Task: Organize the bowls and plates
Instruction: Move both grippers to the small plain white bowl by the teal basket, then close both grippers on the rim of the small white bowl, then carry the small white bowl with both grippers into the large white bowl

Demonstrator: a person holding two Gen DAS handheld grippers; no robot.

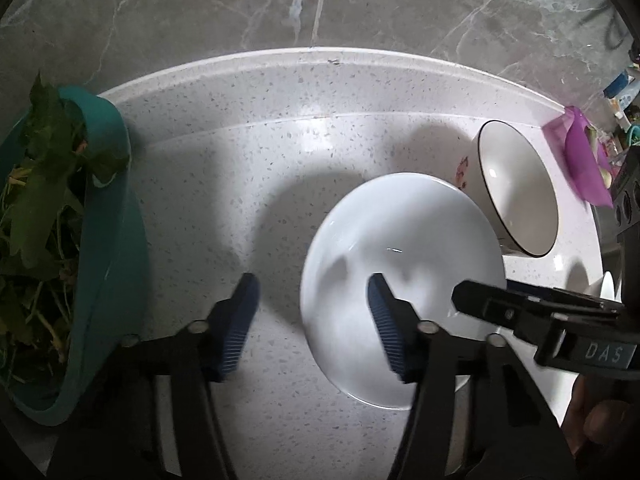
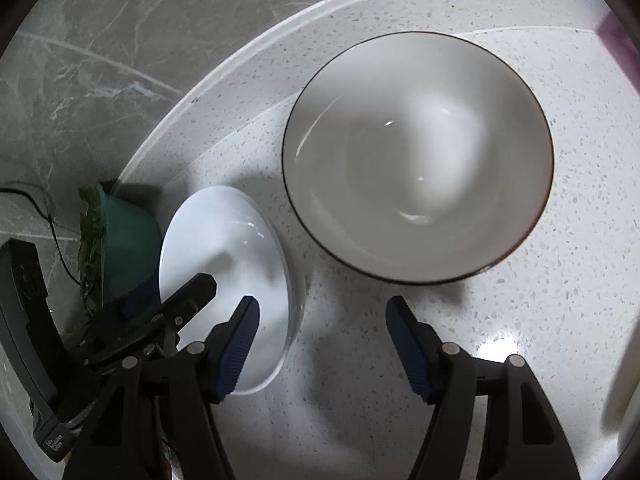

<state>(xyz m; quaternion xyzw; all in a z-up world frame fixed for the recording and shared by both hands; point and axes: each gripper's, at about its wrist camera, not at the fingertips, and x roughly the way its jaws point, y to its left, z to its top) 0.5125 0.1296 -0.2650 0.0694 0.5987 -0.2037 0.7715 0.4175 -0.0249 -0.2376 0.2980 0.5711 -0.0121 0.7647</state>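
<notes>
A plain white shallow bowl (image 1: pixel 400 248) sits on the speckled counter (image 1: pixel 240 160). A deeper white bowl with a dark rim (image 1: pixel 516 192) stands just right of it, against its edge. My left gripper (image 1: pixel 313 280) points down and is open. It straddles the shallow bowl's left rim, one finger over the inside and one over bare counter, and the pads do not press on it. In the right wrist view the shallow bowl (image 2: pixel 224 256) lies left of the dark-rimmed bowl (image 2: pixel 416 160). My right gripper (image 2: pixel 322 300) is open above the shallow bowl's right rim, and the left gripper (image 2: pixel 176 292) hangs over its far side.
A teal basin (image 1: pixel 116 248) full of green leaves stands at the left. A purple bag (image 1: pixel 580 160) lies at the back right. A grey marble wall (image 1: pixel 320 0) rises behind the counter's raised back edge. Another white dish (image 1: pixel 608 288) shows at the right edge.
</notes>
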